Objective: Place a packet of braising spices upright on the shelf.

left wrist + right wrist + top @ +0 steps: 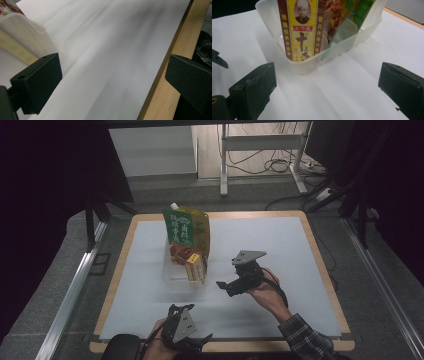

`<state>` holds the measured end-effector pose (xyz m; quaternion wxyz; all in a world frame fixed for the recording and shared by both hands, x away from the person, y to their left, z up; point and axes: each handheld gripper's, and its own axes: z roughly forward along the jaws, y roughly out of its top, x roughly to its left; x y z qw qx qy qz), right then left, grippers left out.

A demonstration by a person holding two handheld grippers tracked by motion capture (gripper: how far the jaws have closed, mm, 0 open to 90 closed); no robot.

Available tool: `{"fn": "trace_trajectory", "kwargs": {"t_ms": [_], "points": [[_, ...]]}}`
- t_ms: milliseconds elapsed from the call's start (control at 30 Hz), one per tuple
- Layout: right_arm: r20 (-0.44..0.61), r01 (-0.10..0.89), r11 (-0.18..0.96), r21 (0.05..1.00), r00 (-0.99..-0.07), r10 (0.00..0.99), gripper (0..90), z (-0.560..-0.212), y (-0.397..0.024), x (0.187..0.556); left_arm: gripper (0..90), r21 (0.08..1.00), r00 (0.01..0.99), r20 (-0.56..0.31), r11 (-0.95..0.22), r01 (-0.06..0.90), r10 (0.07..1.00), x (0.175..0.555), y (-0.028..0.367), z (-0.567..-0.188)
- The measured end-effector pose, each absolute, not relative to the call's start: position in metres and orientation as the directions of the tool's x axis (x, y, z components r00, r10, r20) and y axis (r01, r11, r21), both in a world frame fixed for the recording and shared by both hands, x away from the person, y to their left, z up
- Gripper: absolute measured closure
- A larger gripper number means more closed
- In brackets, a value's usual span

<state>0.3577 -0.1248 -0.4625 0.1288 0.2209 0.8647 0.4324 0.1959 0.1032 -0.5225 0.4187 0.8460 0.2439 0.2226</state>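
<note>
A clear plastic container [176, 278] stands left of centre on the white sheet. It holds a tall green pouch [184, 226], a red packet [179, 253] and a yellow box [195, 267], all upright. My right gripper [221, 285] lies just right of the container, pointing at it, open and holding nothing. In the right gripper view the container [307, 68] sits a short way beyond the right gripper [327, 92], with the yellow box [299, 30] in front. My left gripper [201, 340] rests at the table's near edge, open and holding nothing. A corner of the container [27, 35] appears in the left gripper view.
The white sheet [285, 250] covers a wooden table top [125, 250] whose rim shows all round. Metal rails [70, 295] run along both sides. A desk frame and cables [270, 160] stand on the floor beyond. A plaid sleeve [305, 340] comes in at the bottom right.
</note>
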Motion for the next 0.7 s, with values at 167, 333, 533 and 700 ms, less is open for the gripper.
{"fn": "trace_trajectory", "kwargs": {"t_ms": [167,333,533,700], "points": [[-0.017,0.293,0.515,0.806,-0.858,0.514,0.8,-0.464,-0.136,0.357,0.5,0.814,0.783,0.172,-0.534,0.229,0.598,0.197,0.104,-0.522],[-0.001,0.315,0.497,0.809,-0.843,0.537,0.5,-0.465,-0.148,0.354,0.5,0.815,0.779,0.169,-0.531,0.234,0.603,0.197,0.105,-0.522],[0.002,0.325,0.485,0.812,-0.832,0.554,0.5,-0.465,-0.160,0.351,0.5,0.815,0.779,0.168,-0.530,0.235,0.604,0.197,0.105,-0.522],[-0.006,0.330,0.493,0.805,-0.827,0.563,0.5,-0.467,-0.169,0.349,0.5,0.814,0.778,0.170,-0.532,0.235,0.605,0.198,0.106,-0.522]]}}
